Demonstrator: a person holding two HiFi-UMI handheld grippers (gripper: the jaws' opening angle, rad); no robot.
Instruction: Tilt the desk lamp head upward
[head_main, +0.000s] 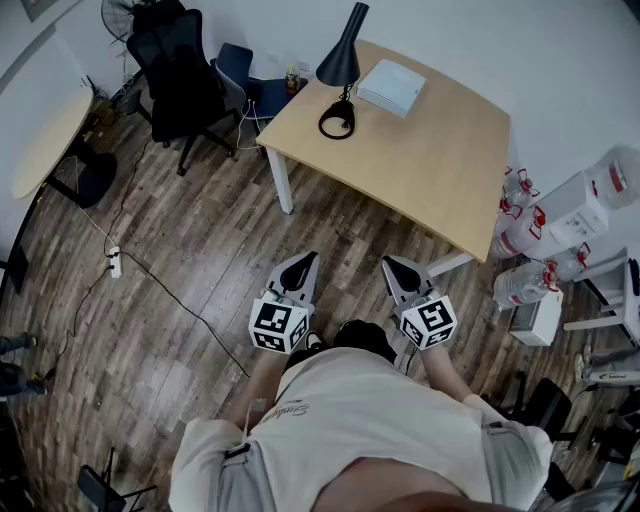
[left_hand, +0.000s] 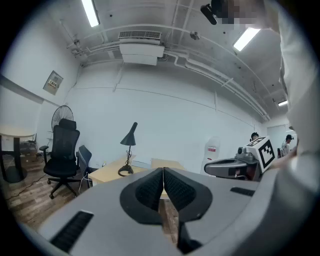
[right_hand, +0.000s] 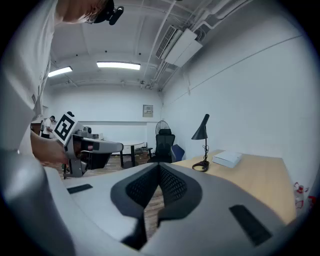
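**Q:** where's the desk lamp (head_main: 340, 62) at?

**A:** on the wooden table's (head_main: 430, 160) far corner, next to a white box (head_main: 390, 87), well ahead of both grippers.

**Q:** and the grippers?

**A:** left gripper (head_main: 299, 264) and right gripper (head_main: 400, 268) are both clenched on nothing.

No legible text — shirt script (head_main: 289, 409) too blurred.

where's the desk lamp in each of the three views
Head view: desk lamp top centre, on the desk's far left corner.
Left gripper view: left of centre, mid-height.
Right gripper view: right of centre, mid-height.
Shared landmark: black office chair, left of the lamp in all three.
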